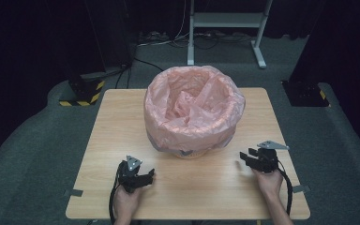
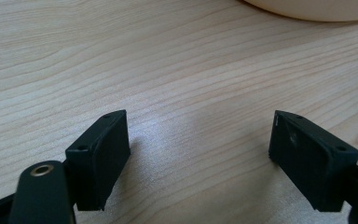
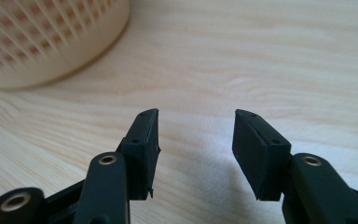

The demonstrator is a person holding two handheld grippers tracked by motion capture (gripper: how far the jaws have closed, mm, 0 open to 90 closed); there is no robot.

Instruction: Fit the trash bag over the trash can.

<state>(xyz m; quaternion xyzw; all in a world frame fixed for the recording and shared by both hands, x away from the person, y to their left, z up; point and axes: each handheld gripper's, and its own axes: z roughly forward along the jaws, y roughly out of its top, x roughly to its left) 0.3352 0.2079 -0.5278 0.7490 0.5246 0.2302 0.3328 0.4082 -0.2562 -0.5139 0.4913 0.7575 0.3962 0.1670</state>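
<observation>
Wastebasket (image 1: 191, 152) w/ pink plastic liner (image 1: 193, 107) sits mid-tabletop (image 1: 243, 187), toward the far edge. Liner drapes over the rim and hides nearly all the basket wall in high view; just a strip of cream base peeks out at the bottom. Inside of the liner is crumpled, contents can't be made out. Left gripper view cuts the basket down to a sliver of its cream base (image 2: 317, 8) at the top edge; right gripper view shows part of its lattice wall (image 3: 46, 37), blurred, upper left.

Left hand-held gripper (image 1: 143, 178) rests low on the wood, near-left of the basket, jaws spread wide, nothing between them. Left hand (image 1: 126, 202) wraps it from behind, forearm cut off by frame bottom. Right hand-held gripper (image 1: 247, 157) sits near-right of the basket, jaws angled toward it, parted w/ bare wood in the gap. Right hand (image 1: 268, 180) grips from below, cable (image 1: 288, 187) trailing beside the wrist.
</observation>
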